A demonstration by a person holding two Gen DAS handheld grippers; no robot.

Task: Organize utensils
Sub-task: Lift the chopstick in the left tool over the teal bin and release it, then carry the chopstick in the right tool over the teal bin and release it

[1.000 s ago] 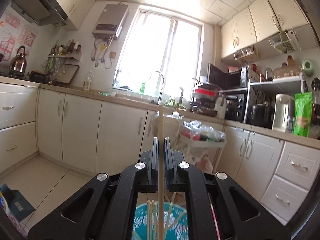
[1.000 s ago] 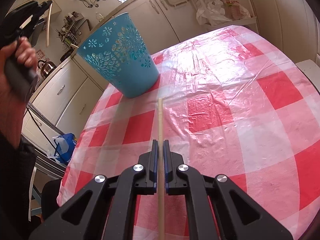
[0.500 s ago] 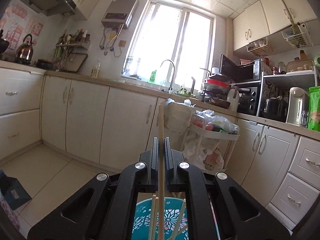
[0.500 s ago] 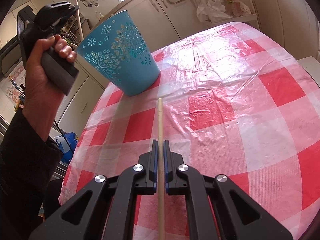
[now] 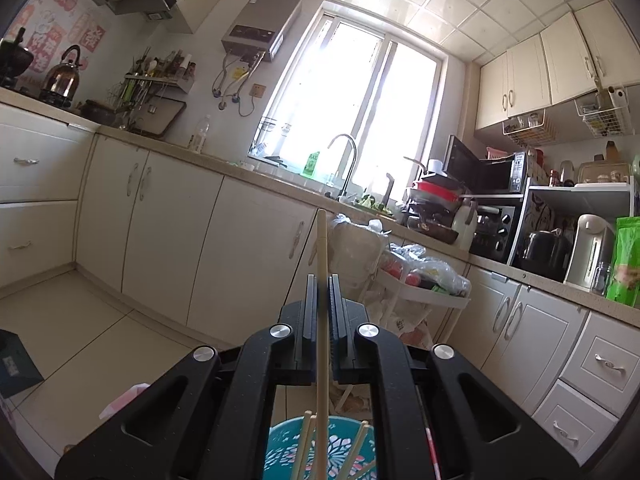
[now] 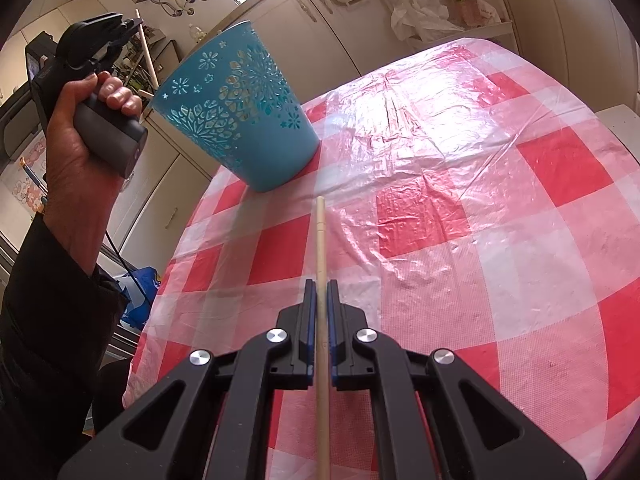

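2 grippers (image 5: 323, 292) (image 6: 321, 296) each clenching chopstick (image 5: 322, 264) (image 6: 320, 240); blue basket (image 6: 240, 104) on checkered tablecloth (image 6: 480, 220).

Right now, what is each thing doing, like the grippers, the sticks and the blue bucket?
Left gripper: shut on a chopstick, held above the bucket.
Right gripper: shut on another chopstick, over the table.
Blue bucket: upright on the checked tablecloth, with chopsticks already inside.
Microwave door: open.
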